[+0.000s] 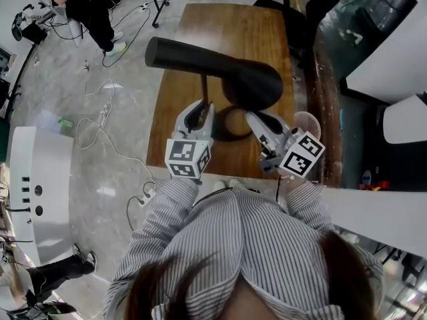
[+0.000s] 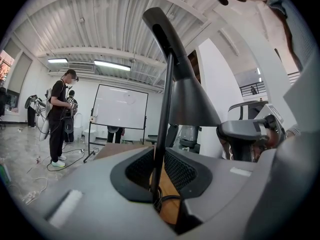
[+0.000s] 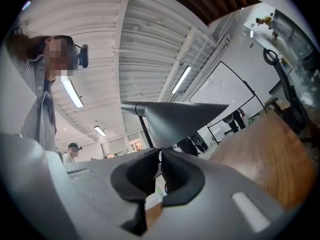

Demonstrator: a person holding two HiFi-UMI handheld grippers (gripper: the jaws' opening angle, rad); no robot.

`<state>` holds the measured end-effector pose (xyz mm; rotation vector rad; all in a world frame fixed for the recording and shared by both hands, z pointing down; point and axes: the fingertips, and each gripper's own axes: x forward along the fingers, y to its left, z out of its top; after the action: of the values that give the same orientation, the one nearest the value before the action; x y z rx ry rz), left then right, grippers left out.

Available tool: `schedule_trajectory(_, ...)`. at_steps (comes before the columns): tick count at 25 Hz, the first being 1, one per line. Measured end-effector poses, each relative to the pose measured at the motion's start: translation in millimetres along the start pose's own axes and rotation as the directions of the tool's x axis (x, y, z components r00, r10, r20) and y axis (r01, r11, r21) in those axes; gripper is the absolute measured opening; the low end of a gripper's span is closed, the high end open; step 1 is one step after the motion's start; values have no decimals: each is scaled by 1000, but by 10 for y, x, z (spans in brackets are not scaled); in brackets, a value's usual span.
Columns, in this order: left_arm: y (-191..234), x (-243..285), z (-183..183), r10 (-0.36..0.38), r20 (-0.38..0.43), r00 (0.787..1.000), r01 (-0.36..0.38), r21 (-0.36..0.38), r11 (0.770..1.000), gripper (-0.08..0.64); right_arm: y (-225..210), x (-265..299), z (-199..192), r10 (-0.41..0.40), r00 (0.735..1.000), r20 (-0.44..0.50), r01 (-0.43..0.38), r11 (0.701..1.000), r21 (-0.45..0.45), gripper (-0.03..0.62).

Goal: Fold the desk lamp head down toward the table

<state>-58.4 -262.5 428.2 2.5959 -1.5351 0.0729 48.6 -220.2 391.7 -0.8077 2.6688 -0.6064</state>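
Left gripper (image 1: 203,107) fingers clamp lamp stem (image 1: 205,85); right gripper (image 1: 255,117) fingers pinch lamp head (image 1: 220,65) rim.

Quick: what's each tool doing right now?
Left tool: closed on the lamp pole.
Right tool: closed on the rim of the lamp shade.

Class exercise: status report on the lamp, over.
Left gripper shut on lamp stem. Right gripper pinching rim of lamp head. Head raised off wooden table. No obstruction seen.
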Motion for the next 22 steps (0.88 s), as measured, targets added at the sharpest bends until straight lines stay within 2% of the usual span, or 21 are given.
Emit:
schedule_trajectory(12,-47,-19,-14,2,1,1000,-2,-10,1000,51,35,-1,-84,17,1000,-21,-16,999,29,14)
schedule_trajectory(22,-52,-57,-21,3,4,1000,-3,-39,999,51,69,-3,-125,32,998,-49,-31,999,18,12)
